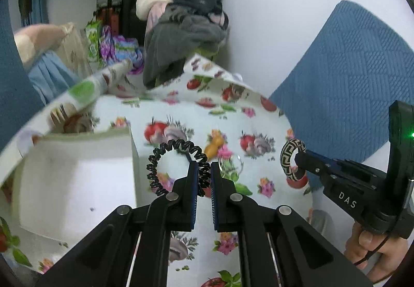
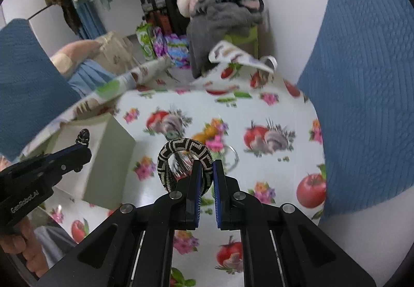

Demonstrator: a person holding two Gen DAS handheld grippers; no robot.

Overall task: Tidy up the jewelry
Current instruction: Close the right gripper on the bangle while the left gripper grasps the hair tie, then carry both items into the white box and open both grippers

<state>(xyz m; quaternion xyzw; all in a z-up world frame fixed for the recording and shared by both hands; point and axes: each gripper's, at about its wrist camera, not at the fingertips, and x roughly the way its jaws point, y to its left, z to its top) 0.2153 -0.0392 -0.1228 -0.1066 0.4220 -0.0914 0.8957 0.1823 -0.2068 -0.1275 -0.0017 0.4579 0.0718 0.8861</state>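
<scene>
Right then, you had one piece in each tool. Your left gripper [image 1: 204, 166] was nipped almost closed on the black spiral band [image 1: 165, 155], its coil hanging clear above the cloth. Your right gripper [image 2: 207, 166] was pinched just as tight on the black-and-cream patterned bangle [image 2: 181, 150], also held off the surface. By the look of it you were mid-carry, and the next move called for bringing both over the white box [image 1: 77, 178] at the left and easing the jaws apart above it. One thin clear ring [image 1: 231, 165] lay on the tablecloth [image 1: 258, 119], printed with tomatoes and flowers. Blue chair backs [image 1: 349, 75] flanked the table, with a heap of clothes [image 1: 186, 18] piled behind.
</scene>
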